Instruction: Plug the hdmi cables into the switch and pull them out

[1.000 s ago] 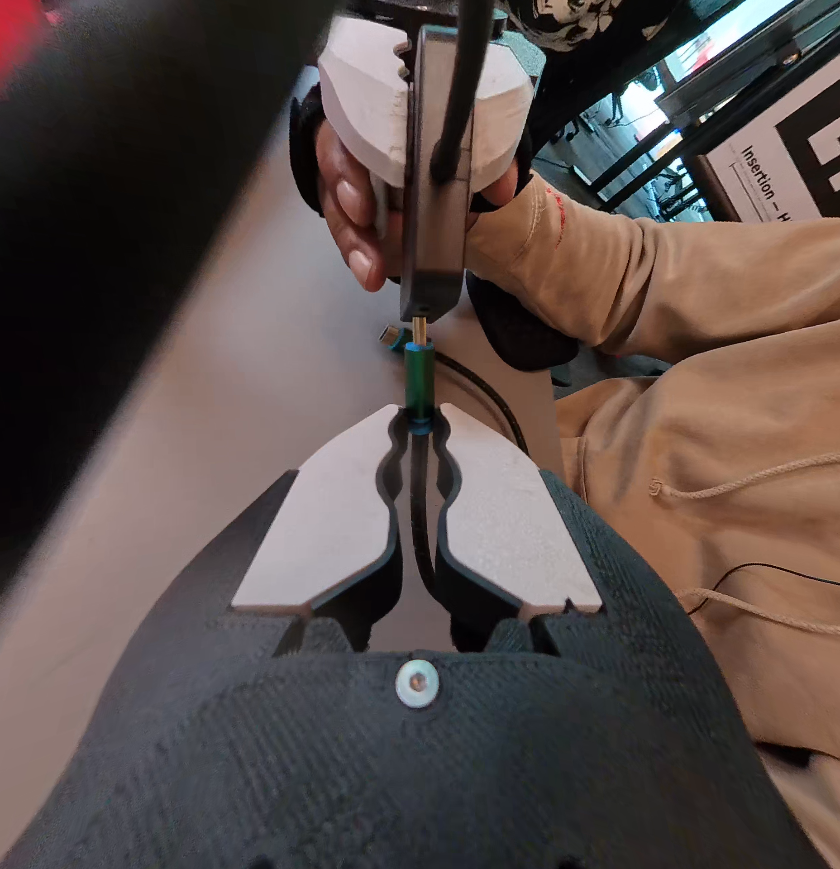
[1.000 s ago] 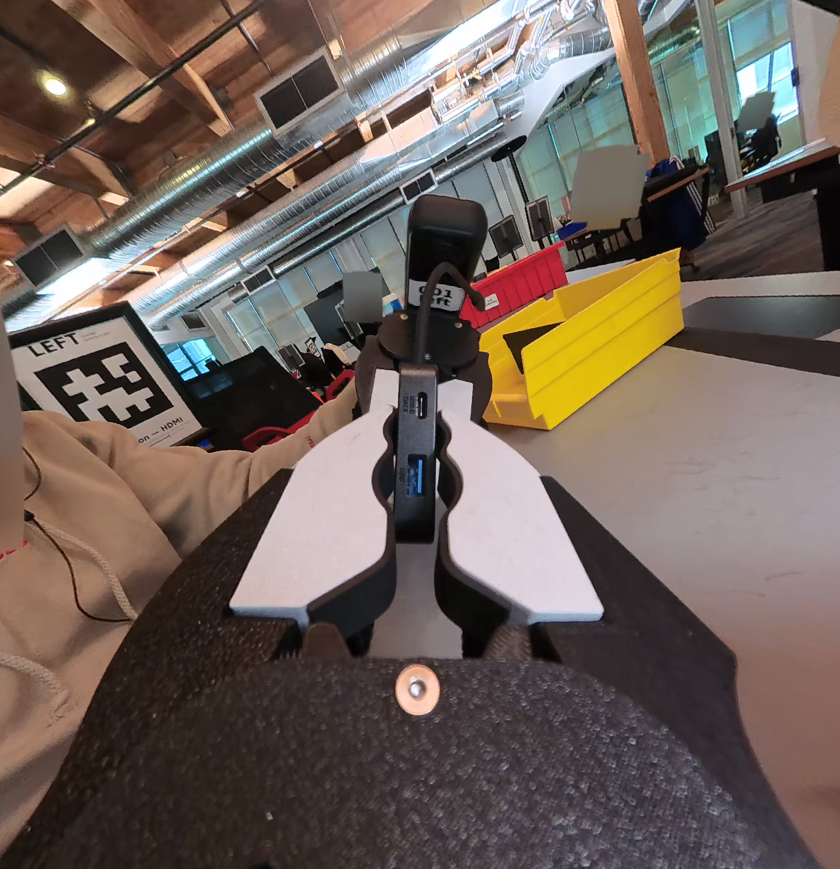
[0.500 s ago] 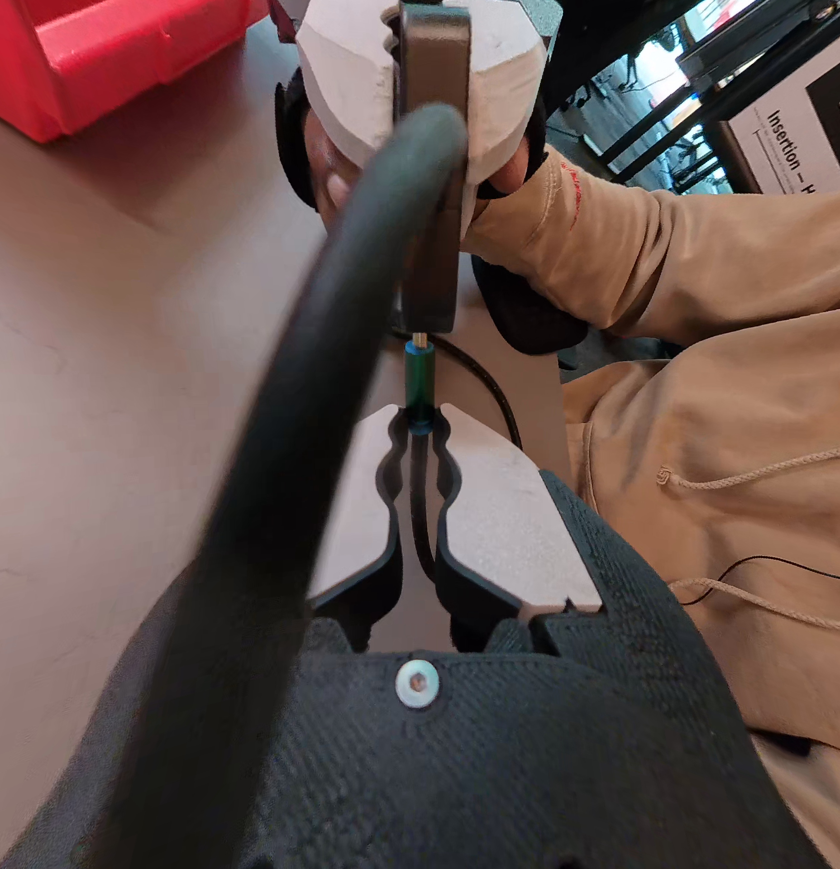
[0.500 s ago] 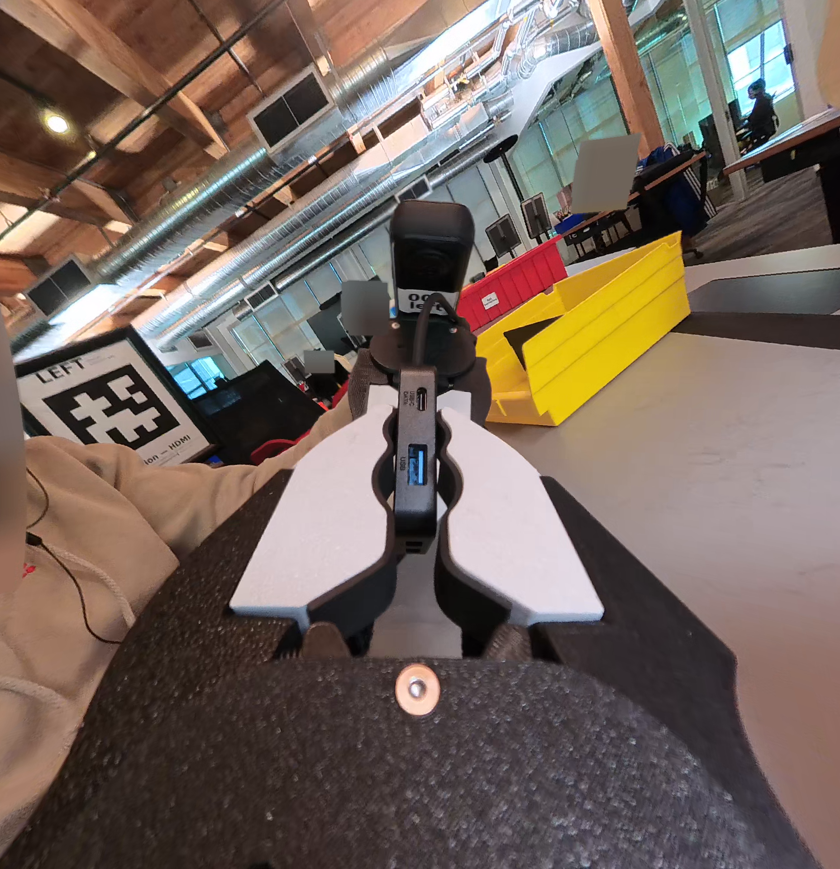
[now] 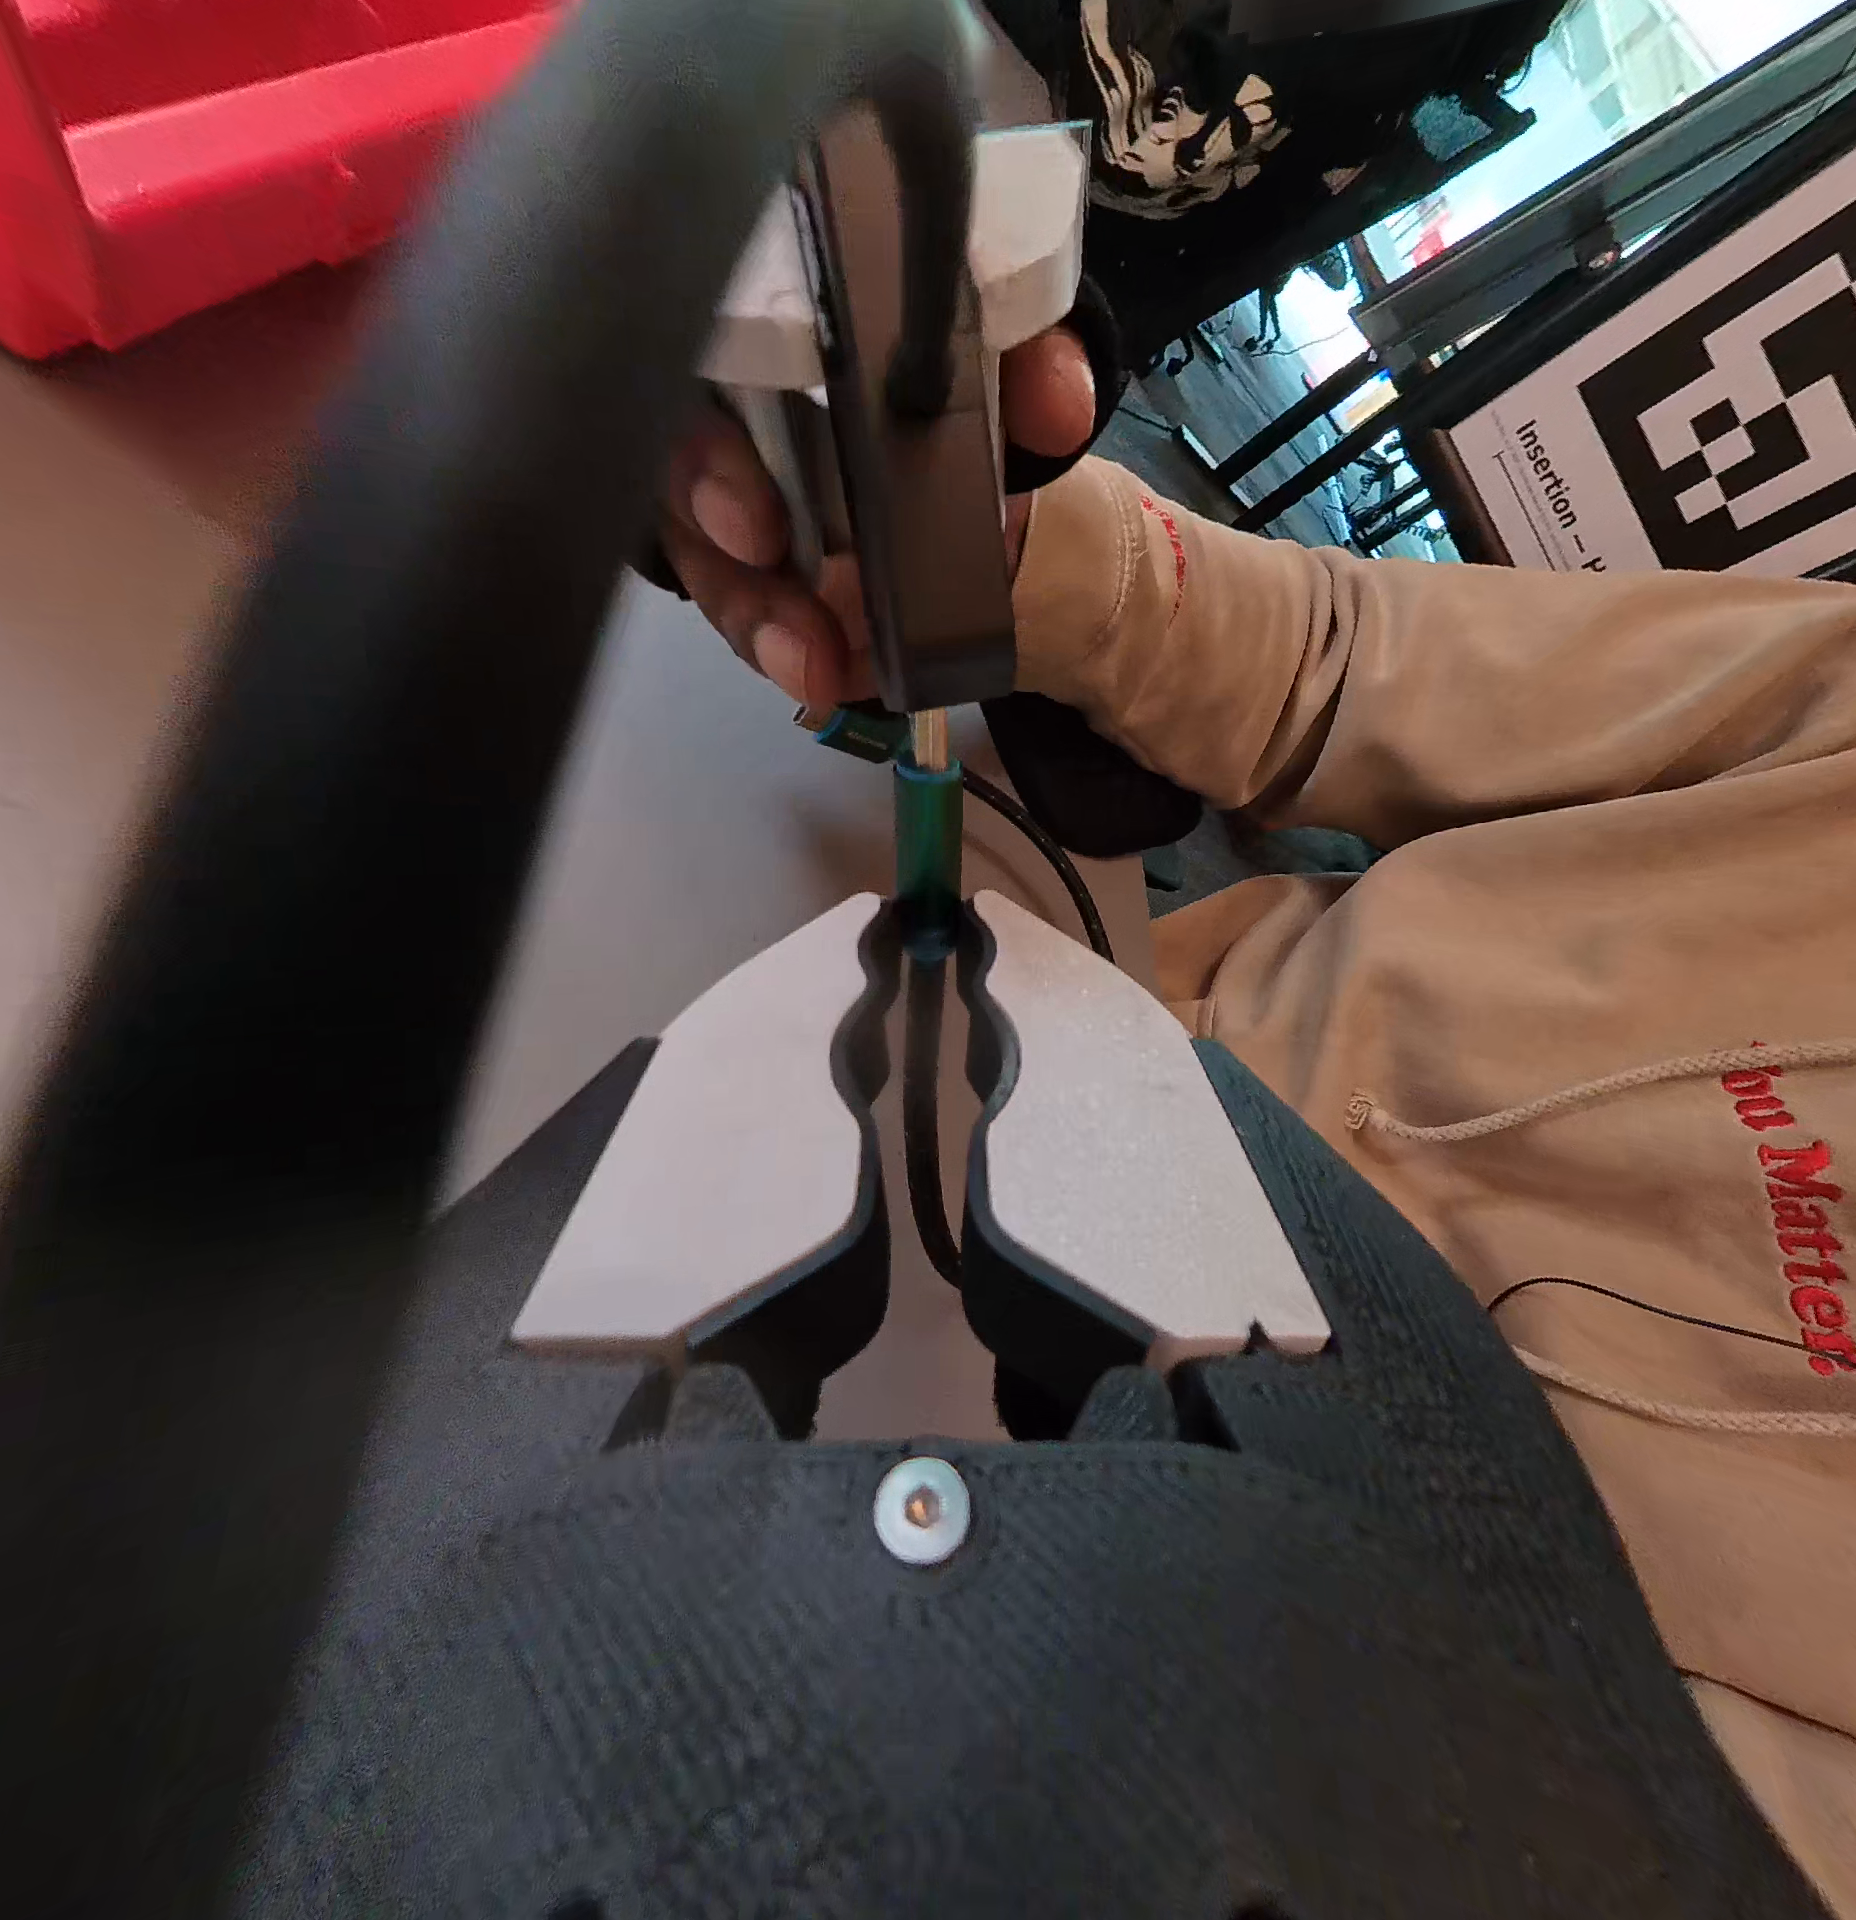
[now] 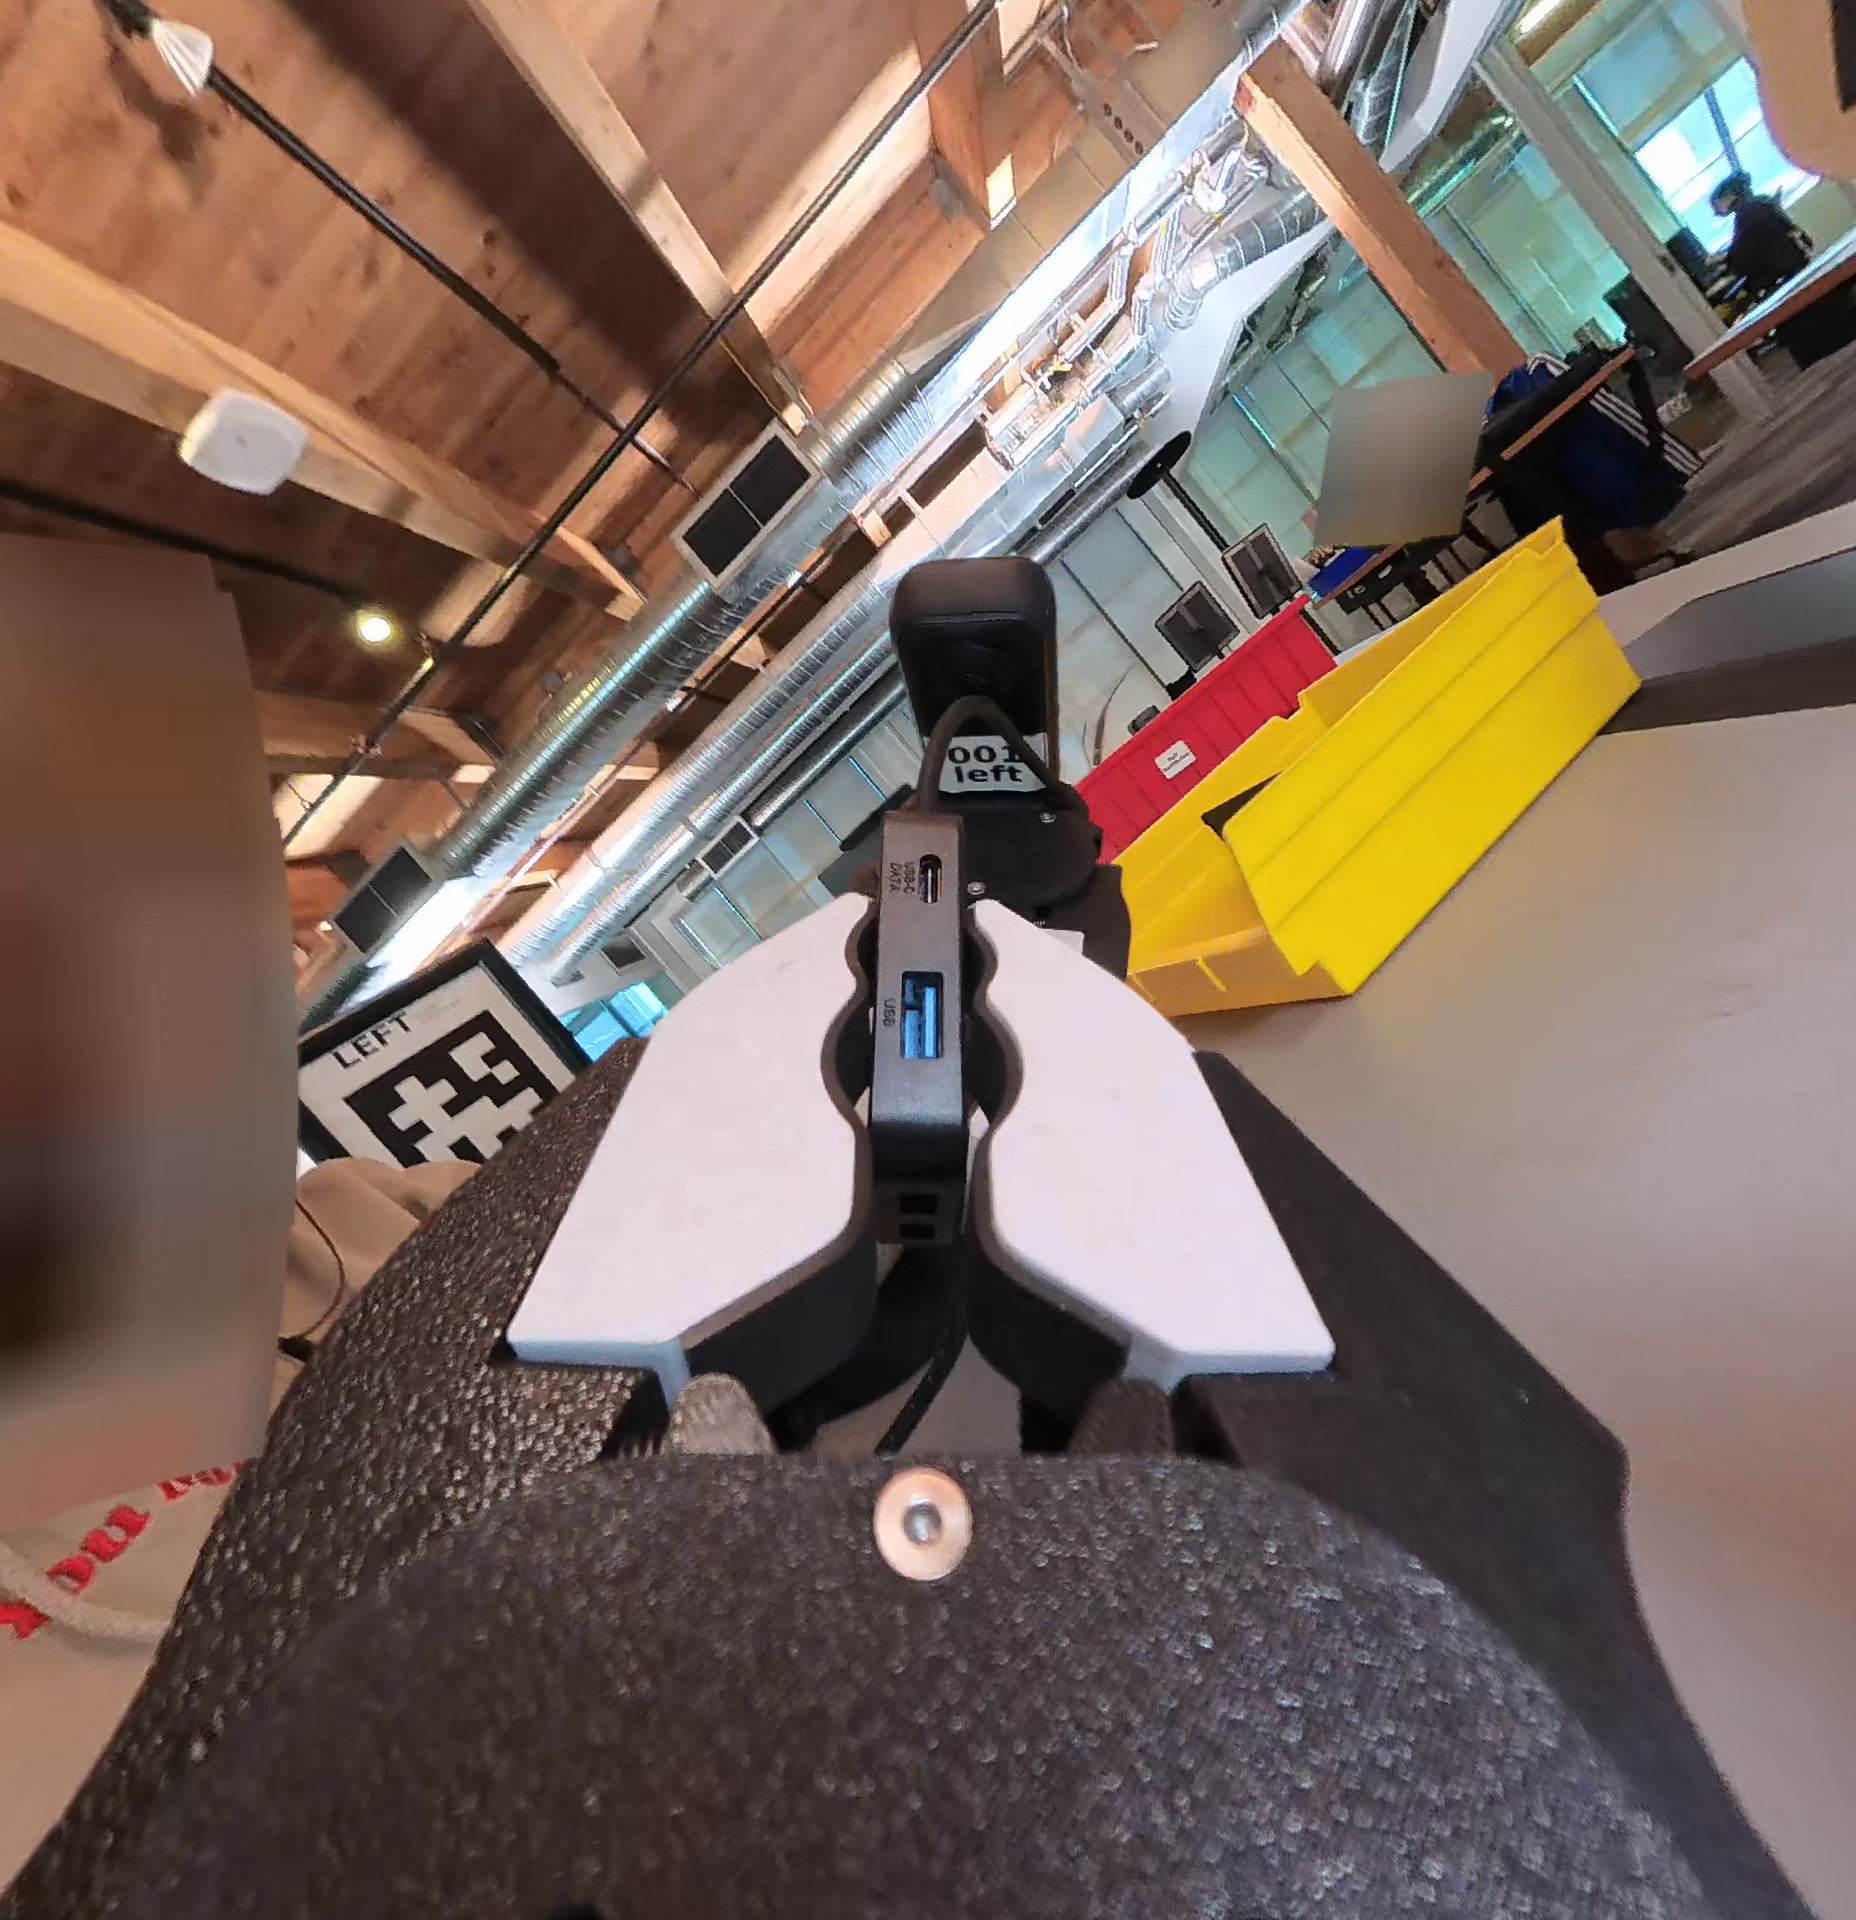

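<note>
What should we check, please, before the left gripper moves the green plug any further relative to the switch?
1. left gripper clamped on green HDMI plug: ok.
2. right gripper clamped on switch: ok.
3. Plug's metal tip in line with the switch's end: ok.
4. Tip fully seated: not ok, bare metal shows.
5. Second plug clear of the path: cannot tell, it lies close beside the tip.
6. Blurred black cable out of the way: not ok, it crosses the left view.

Beige hoodie sleeve (image 5: 1319,665), white drawstrings (image 5: 1526,1101)
</note>
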`<state>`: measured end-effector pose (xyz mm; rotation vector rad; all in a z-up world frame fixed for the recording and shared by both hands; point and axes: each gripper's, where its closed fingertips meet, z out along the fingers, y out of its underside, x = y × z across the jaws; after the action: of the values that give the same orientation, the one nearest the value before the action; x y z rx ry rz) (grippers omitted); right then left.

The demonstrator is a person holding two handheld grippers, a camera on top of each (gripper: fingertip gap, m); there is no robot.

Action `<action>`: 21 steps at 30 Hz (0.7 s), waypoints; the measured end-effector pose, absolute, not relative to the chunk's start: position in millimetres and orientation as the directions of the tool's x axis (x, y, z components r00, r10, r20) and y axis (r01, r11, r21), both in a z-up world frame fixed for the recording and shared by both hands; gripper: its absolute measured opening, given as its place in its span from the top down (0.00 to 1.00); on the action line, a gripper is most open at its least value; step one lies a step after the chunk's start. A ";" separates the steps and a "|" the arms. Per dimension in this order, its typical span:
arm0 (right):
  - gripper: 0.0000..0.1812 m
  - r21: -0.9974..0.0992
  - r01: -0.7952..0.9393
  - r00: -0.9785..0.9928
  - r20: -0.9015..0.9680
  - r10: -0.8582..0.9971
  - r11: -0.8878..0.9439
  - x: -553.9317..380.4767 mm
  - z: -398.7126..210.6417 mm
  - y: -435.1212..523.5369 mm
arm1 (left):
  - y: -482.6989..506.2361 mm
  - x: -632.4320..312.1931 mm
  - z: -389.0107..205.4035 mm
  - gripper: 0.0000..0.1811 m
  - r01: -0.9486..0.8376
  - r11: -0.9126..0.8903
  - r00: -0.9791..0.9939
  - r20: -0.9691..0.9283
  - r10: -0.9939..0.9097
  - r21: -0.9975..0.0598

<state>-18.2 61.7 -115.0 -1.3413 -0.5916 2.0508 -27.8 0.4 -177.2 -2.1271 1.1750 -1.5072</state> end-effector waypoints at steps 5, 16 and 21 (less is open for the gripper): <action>0.92 -0.594 -0.261 -0.319 -0.691 0.649 -0.761 -21.4 -117.8 65.2 | 1.3 -32.5 -178.1 0.94 -0.469 -0.618 0.153 0.631 -0.760 -0.631; 0.93 -0.595 -0.269 -0.328 -0.682 0.653 -0.757 -19.8 -115.8 65.3 | 0.7 -32.8 -176.8 0.94 -0.468 -0.615 0.144 0.632 -0.761 -0.634; 0.92 -0.596 -0.264 -0.334 -0.681 0.652 -0.758 -20.6 -115.6 63.8 | 0.1 -32.2 -175.9 0.94 -0.465 -0.617 0.135 0.639 -0.758 -0.634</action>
<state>-20.6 63.8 -115.6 -1.3334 -0.5176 2.1180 -32.2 0.1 -175.9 -2.1337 1.1923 -1.4753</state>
